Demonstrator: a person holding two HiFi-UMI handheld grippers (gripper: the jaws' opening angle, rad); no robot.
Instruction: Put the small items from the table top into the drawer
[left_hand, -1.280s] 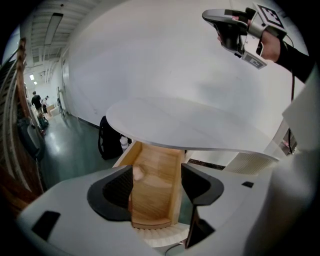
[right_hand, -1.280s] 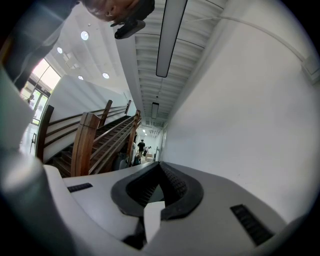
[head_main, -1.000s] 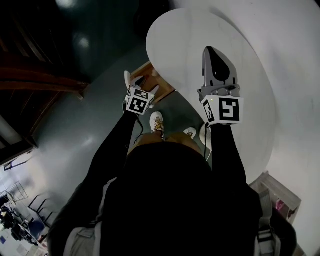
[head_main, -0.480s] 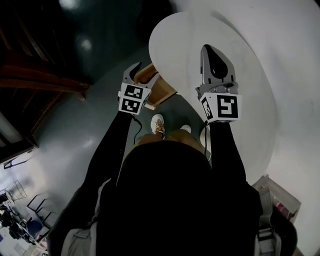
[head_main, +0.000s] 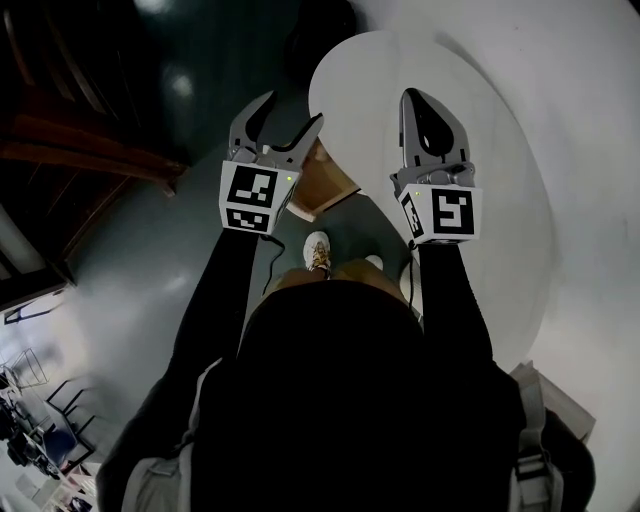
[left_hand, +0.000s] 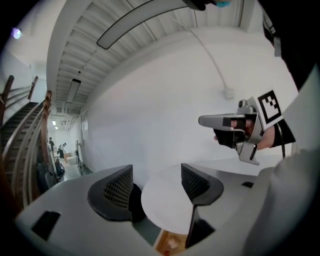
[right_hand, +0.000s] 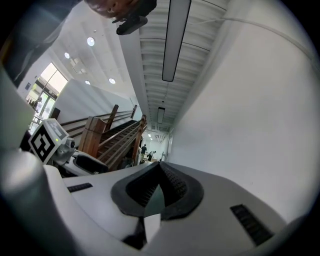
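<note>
My left gripper (head_main: 290, 112) is held up beside the near rim of the round white table (head_main: 500, 210), above the open wooden drawer (head_main: 322, 182). Its jaws stand wide apart with nothing between them. In the left gripper view the left gripper (left_hand: 156, 181) points almost level across the table (left_hand: 165, 202); below it the drawer (left_hand: 162, 246) shows a small pale item (left_hand: 173, 243) inside. My right gripper (head_main: 420, 100) hovers over the table top, shut and empty. In the right gripper view the right gripper (right_hand: 159, 167) has its pads meeting at the tips.
The person's shoes (head_main: 315, 248) stand on the grey floor under the table's edge. A wooden staircase (head_main: 90, 160) runs along the left. A white wall (left_hand: 165, 115) rises behind the table. No small items show on the table top.
My left gripper has risen from down at the drawer to about the height of the right one, jaws open throughout. The right gripper has stayed nearly still.
</note>
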